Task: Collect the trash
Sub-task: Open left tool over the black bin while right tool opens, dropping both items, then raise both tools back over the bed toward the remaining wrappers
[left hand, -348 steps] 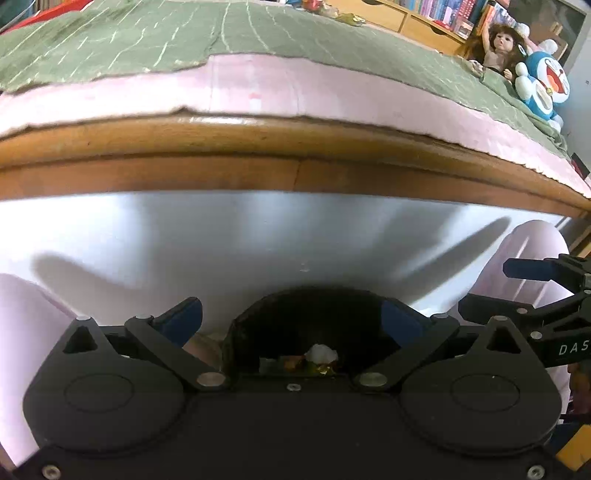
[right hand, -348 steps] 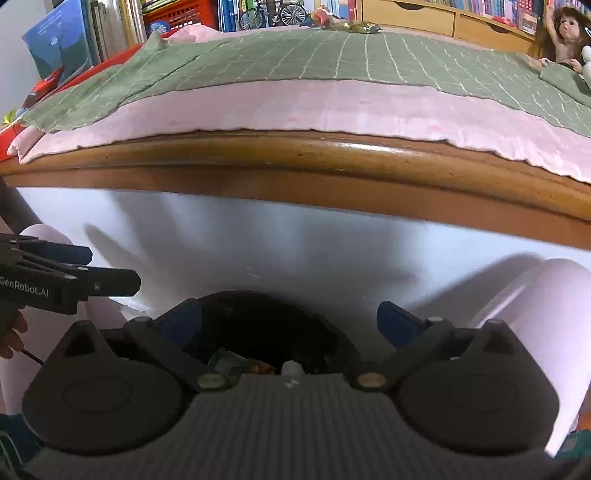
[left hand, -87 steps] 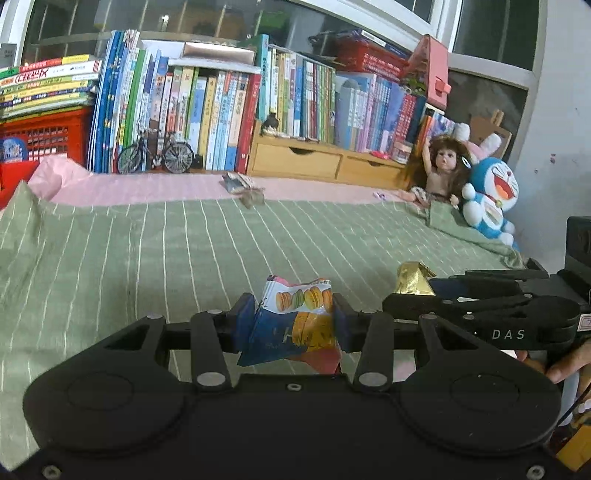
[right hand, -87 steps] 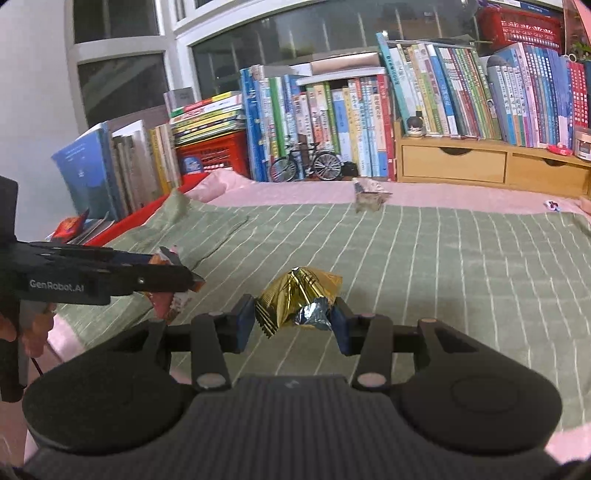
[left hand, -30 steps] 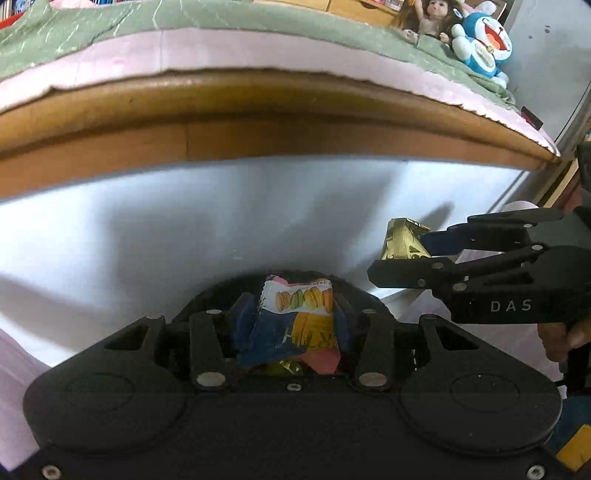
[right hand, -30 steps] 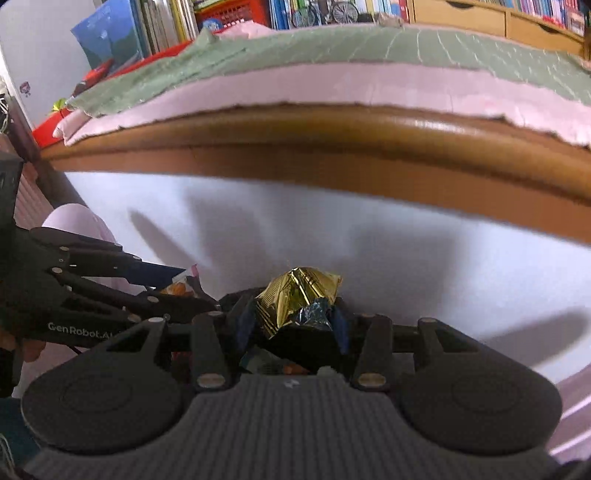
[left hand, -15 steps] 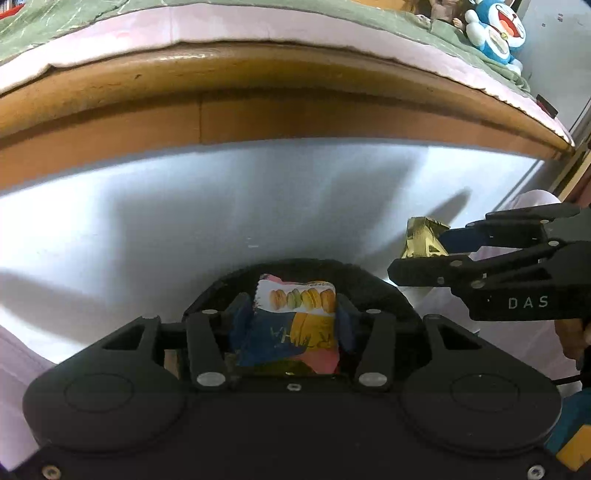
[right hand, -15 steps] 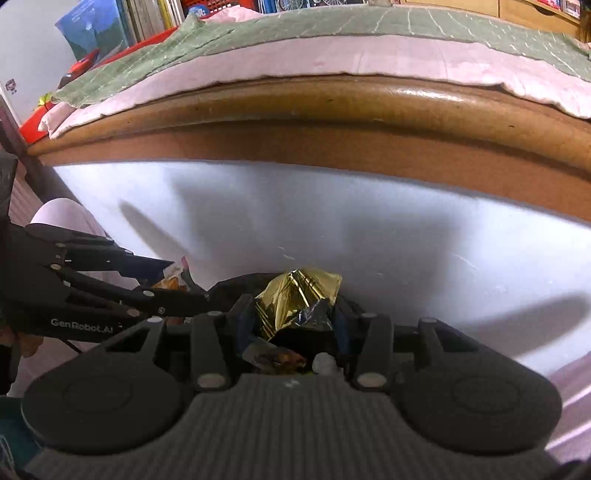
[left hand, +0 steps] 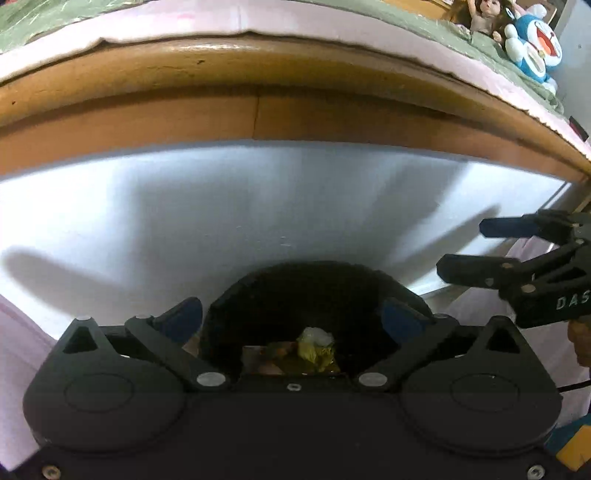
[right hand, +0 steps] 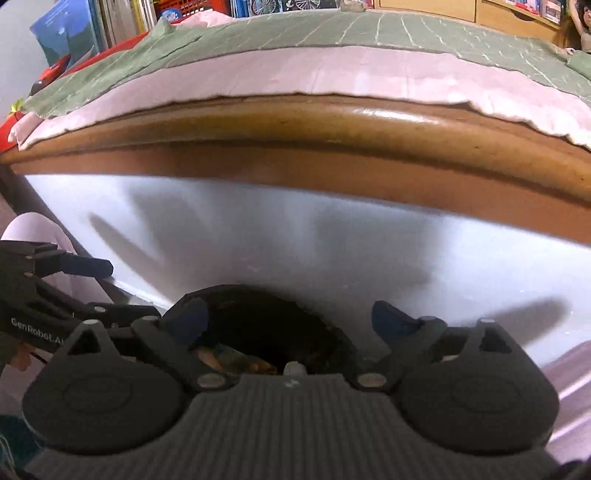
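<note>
Both grippers' fingers are opening wide with nothing between them: the left gripper (left hand: 291,317) has dropped its snack packet, the right gripper (right hand: 288,319) its gold wrapper, into the black bin (left hand: 314,295) below, among the trash (left hand: 314,350).

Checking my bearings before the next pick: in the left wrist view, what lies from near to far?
Open left gripper → black trash bin holding wrappers → white panel → brown wooden bed rail → pink sheet.
</note>
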`<state>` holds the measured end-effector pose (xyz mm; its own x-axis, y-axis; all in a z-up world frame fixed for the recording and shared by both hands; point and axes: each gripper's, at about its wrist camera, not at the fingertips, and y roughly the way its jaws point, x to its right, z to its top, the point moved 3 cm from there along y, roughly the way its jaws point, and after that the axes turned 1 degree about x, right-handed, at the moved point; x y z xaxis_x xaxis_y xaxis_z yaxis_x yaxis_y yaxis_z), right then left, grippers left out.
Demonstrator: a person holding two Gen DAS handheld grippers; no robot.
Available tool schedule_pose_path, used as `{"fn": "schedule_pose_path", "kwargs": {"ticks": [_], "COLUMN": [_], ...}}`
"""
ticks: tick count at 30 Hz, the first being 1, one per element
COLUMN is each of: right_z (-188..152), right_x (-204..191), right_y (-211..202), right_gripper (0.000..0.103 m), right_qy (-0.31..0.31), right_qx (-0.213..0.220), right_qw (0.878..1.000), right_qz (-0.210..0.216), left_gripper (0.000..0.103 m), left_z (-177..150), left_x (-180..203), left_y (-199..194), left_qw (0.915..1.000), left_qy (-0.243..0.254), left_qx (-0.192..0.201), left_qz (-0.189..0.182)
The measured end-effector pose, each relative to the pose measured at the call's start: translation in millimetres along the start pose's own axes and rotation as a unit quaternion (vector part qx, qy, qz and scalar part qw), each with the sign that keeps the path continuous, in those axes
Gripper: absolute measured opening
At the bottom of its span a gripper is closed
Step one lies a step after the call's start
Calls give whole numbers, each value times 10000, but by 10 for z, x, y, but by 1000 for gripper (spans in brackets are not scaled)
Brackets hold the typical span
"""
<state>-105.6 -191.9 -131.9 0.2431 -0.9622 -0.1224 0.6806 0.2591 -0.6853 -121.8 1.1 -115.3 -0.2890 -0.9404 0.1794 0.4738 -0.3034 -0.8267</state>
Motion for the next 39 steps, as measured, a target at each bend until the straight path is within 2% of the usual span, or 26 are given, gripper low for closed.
{"fn": "schedule_pose_path", "kwargs": {"ticks": [12, 18, 24, 30, 36, 39], "right_z": [9, 98, 247, 435, 704, 818], "right_x": [72, 111, 121, 47, -11, -35], "right_y": [-49, -211, -465, -656, -799, -820], "right_gripper": [103, 103, 103, 103, 103, 103], "right_qy": [126, 311, 298, 138, -154, -281], "right_qx": [-17, 222, 668, 1086, 1484, 1551], "right_qw": [9999, 9993, 9972, 9939, 9884, 9870], "right_qz": [-45, -62, -145, -91, -282, -314], "left_gripper": [103, 103, 103, 103, 103, 103], "left_z": [34, 166, 346, 512, 682, 804], "left_x": [17, 76, 107, 149, 169, 195], "left_y": [-5, -171, -479, -677, -800, -885], "left_qw": [9998, 9986, 9974, 9941, 9917, 9891], "left_qy": [153, 445, 205, 319, 324, 334], "left_qx": [-103, 204, 692, 1033, 1239, 1428], "left_qz": [34, 184, 44, 123, 133, 110]}}
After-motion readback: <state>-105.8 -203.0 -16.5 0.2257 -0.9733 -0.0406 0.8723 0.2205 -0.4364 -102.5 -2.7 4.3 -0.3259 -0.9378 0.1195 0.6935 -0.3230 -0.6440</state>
